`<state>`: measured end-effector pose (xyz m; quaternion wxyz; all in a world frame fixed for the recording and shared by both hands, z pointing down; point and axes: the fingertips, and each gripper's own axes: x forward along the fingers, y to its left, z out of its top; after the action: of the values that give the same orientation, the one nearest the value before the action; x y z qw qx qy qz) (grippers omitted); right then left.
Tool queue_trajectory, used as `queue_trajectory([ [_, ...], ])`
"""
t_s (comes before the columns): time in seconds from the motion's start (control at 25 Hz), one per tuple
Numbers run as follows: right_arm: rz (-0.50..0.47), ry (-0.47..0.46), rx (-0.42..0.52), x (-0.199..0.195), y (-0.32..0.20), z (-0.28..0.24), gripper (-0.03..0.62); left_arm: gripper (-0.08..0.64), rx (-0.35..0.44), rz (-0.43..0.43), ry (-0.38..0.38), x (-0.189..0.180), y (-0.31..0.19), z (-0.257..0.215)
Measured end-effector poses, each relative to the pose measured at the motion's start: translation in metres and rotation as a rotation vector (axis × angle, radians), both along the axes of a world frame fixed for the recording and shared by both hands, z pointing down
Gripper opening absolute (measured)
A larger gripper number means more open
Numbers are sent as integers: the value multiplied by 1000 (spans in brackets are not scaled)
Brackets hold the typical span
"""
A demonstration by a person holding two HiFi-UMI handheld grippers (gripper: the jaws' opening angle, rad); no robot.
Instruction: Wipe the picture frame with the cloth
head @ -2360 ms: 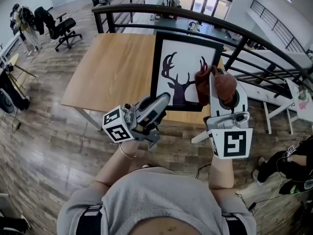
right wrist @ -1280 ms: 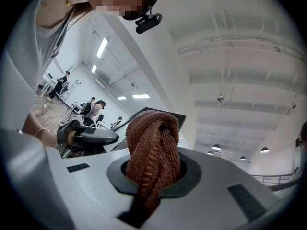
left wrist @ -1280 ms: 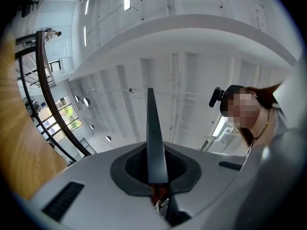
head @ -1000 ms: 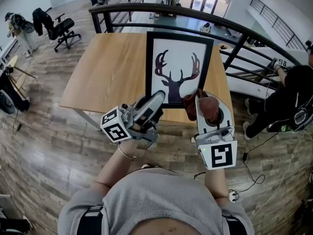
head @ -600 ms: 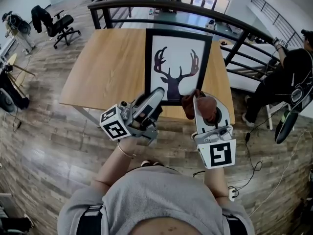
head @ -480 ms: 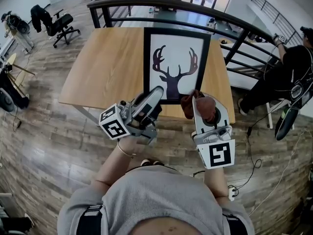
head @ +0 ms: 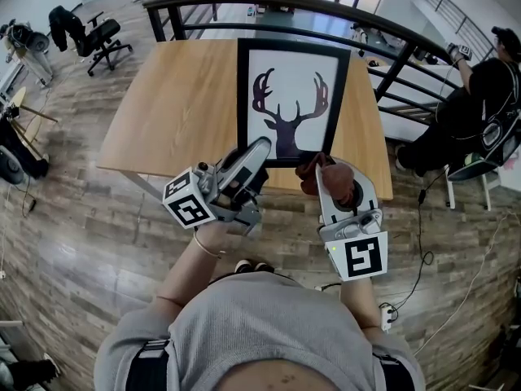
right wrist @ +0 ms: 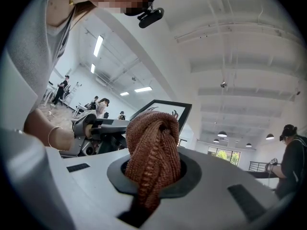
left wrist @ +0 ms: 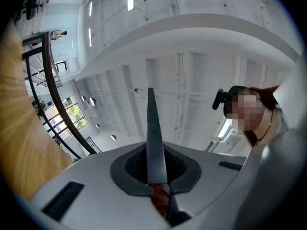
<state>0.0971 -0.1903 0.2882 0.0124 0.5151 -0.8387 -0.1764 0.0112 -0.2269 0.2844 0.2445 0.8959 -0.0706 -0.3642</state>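
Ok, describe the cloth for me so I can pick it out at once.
Start at the wooden table with the black picture frame of a deer silhouette on it. In the head view, just beside the frame's near right corner, the right gripper is shut on the cloth. It is a bunched, rust-brown knitted wad, the only soft, reddish thing among the white gripper shells.

A grey knit top [head: 260,332] with black straps [head: 149,365] is worn, and a thin bracelet [head: 203,248]. The left hand-held gripper [head: 260,145] and right hand-held gripper [head: 320,172] are pale grey, each fitted with a black-and-white marker cube [head: 189,204].
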Motion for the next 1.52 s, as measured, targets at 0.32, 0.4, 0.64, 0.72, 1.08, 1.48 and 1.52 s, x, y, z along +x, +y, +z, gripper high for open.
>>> queue_trajectory([
  [0.32,-30,-11,-83,3,4,29,46,20,-75,-20,3,-4,-11,20],
  [0.4,-18,-13,-107,8,2,37,46,20,-149,-31,6,-8,-19,39],
  [0.64,6,35,-205,31,-7,74,46,20,-434,-53,-26,-13,-44,134],
  [0.72,3,19,-244,32,-9,85,46,20,-503,-46,-31,-14,-45,162],
  [1.08,-25,-37,-303,32,-13,113,46,20,-756,-15,-36,-6,-44,274],
  [1.48,-92,-244,-317,26,-15,113,46,21,-949,32,-67,0,-46,359],
  [1.52,-99,-249,-319,25,-16,114,46,21,-961,32,-63,-1,-48,365],
])
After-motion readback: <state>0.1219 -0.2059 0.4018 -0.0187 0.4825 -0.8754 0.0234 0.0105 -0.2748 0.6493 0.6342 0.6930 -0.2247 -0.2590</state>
